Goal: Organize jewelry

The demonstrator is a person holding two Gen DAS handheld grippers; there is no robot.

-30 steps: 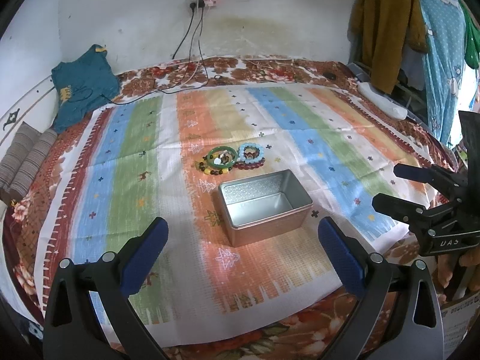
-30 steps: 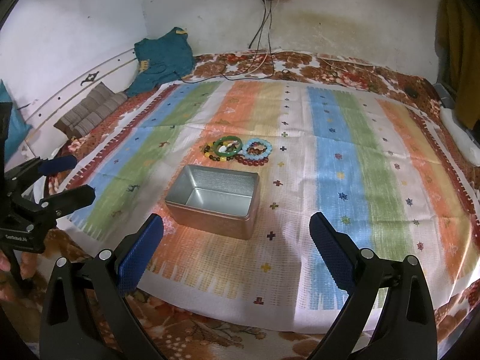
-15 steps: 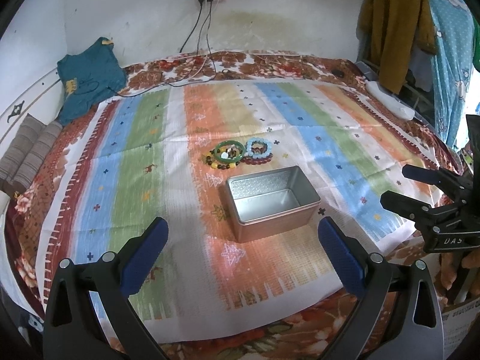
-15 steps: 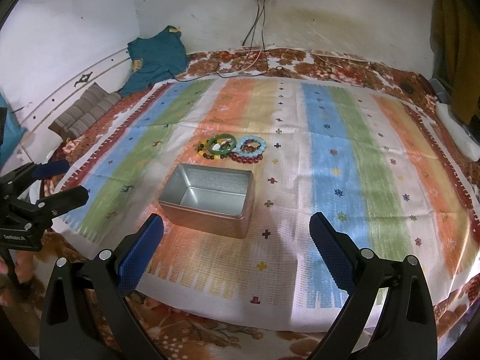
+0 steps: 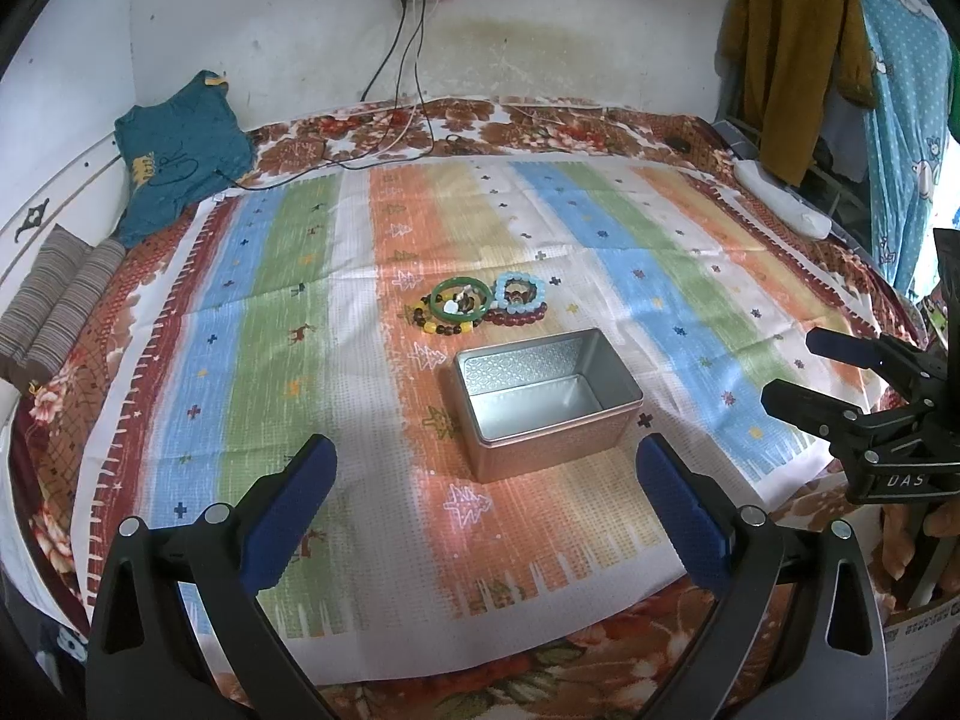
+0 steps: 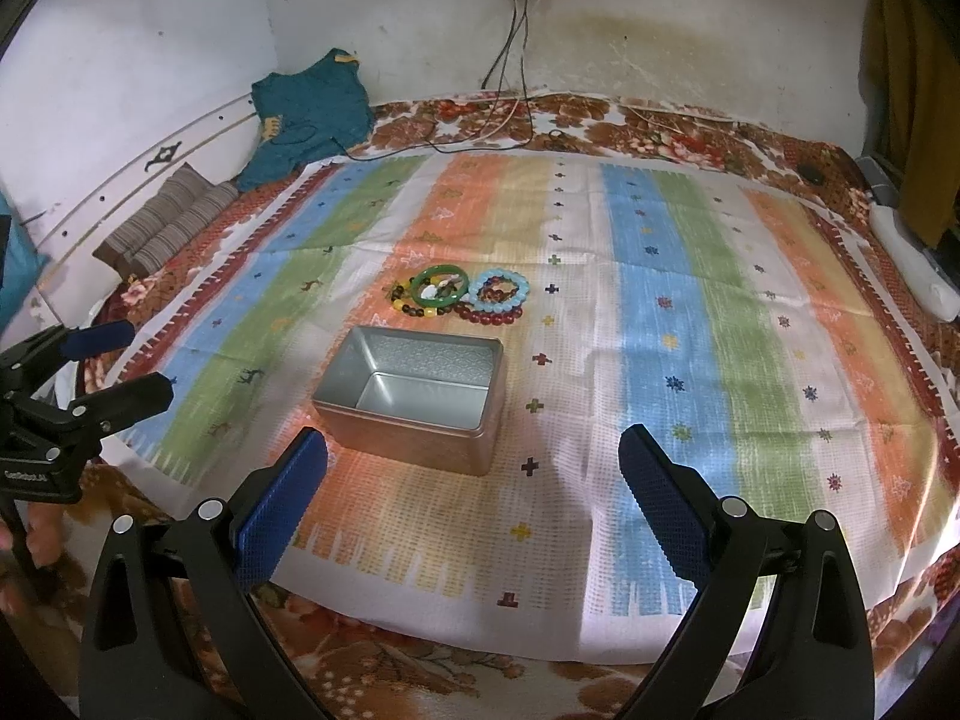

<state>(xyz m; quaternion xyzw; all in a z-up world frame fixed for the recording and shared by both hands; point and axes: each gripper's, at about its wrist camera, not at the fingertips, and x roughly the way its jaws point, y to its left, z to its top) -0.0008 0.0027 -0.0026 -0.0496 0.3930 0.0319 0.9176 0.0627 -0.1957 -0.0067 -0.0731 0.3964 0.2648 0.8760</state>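
Observation:
An open, empty silver tin box (image 5: 543, 399) (image 6: 414, 396) sits mid-cloth on the bed. Just behind it lies a pile of bracelets: a green bangle (image 5: 462, 298) (image 6: 439, 285), a light blue bead bracelet (image 5: 521, 292) (image 6: 499, 288), a dark red bead bracelet (image 5: 517, 318) (image 6: 489, 318) and a brown-and-yellow bead one (image 5: 441, 327). My left gripper (image 5: 483, 489) is open and empty, near the front edge before the box. My right gripper (image 6: 474, 483) is open and empty, front right of the box. Each shows in the other's view, the right (image 5: 828, 375) and the left (image 6: 114, 360).
A striped cloth (image 5: 288, 276) covers a floral bedspread. A teal shirt (image 5: 180, 150) and striped cushions (image 5: 54, 306) lie at the far left. Cables (image 5: 414, 120) run from a wall socket. Clothes (image 5: 792, 60) hang at the right, with a white object (image 5: 780, 198) below them.
Both grippers have drifted slightly, so the box and bracelets sit a little lower and more central in each view. Both stay open and empty.

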